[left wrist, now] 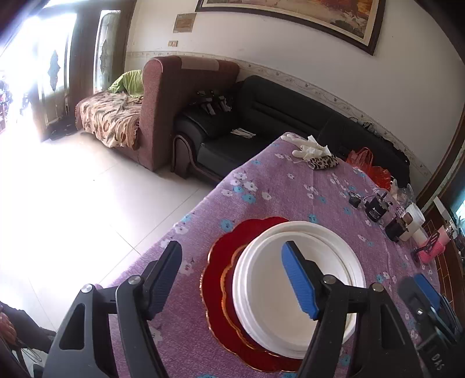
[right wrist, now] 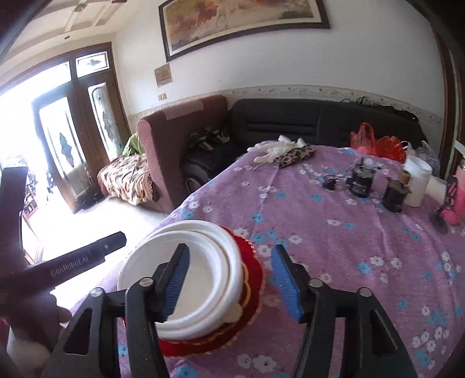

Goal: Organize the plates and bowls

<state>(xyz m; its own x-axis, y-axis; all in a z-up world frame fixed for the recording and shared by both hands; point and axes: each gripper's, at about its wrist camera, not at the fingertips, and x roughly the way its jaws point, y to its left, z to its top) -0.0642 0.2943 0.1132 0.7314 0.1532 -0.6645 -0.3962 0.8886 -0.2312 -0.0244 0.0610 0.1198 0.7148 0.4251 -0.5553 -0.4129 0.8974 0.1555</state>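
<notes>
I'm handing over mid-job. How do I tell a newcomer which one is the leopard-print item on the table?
Start at the purple flowered tablecloth and look to its far edge, by the black sofa. There, next to a pair of white gloves, lies the leopard-print pouch. It is the only spotted brown-and-black thing on the table.

This is the living room of a home. Beyond the fingers stand a black leather sofa (right wrist: pixel 319 122) and a maroon upholstered armchair (left wrist: pixel 174 96) against a white wall hung with a large dark-framed painting (right wrist: pixel 241 23), and off to the left of the fingers a dark wooden glazed door (right wrist: pixel 84 122) lets in bright daylight over a pale tiled floor (left wrist: pixel 72 203). Under the fingers lies a table covered by a purple flowered cloth (right wrist: pixel 348 247), with household odds and ends at its far end: a leopard-print pouch (right wrist: pixel 293 155), a white tub (right wrist: pixel 417 180) and an orange plastic bag (right wrist: pixel 375 142).
</notes>
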